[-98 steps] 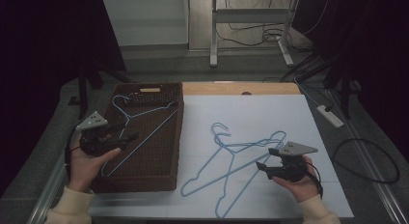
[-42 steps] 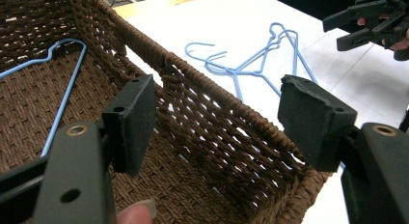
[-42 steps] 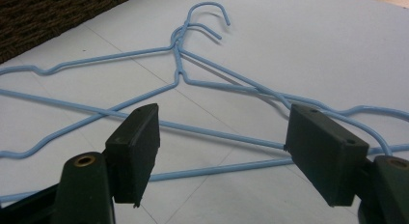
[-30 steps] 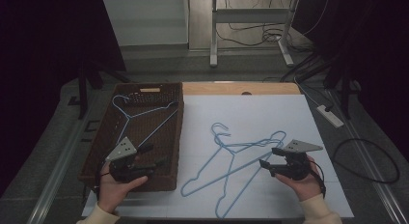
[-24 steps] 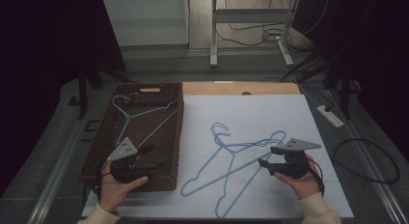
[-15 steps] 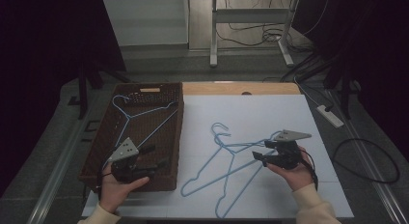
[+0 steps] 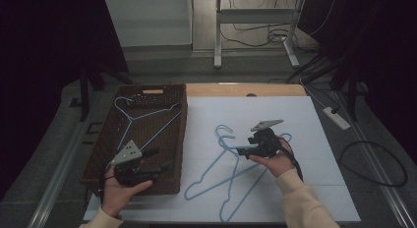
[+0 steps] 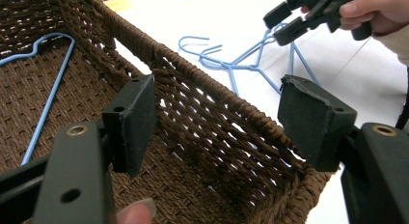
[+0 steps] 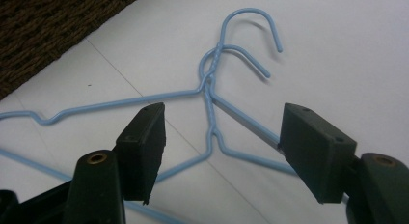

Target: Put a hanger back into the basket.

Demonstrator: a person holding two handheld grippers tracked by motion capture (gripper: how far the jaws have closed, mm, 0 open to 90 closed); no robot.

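Two blue wire hangers [image 7: 229, 145] lie crossed on the white board, hooks pointing away from me. My right gripper [image 7: 241, 149] hovers just over their necks [image 9: 208, 96]. Its jaws are open and have just been closing a little; the necks lie below the gap, touched by neither pad. A third blue hanger [image 7: 133, 117] lies in the brown woven basket [image 7: 183, 139]. My left gripper [image 7: 156, 160] is open at the basket's near right corner, its pads on either side of the wall [image 8: 212, 79] without touching it, and the basket's hanger [image 8: 50, 89] lies to its left.
The white board [image 7: 305, 125] covers most of the table, with a wooden strip [image 7: 246, 89] behind it. A power strip [image 7: 337, 117] and a looped cable [image 7: 373, 164] lie off the table's right side. A desk frame stands at the back.
My right gripper has moved left from the hangers' right ends to above their necks. My left gripper came down earlier to the basket's near corner and has stayed there.
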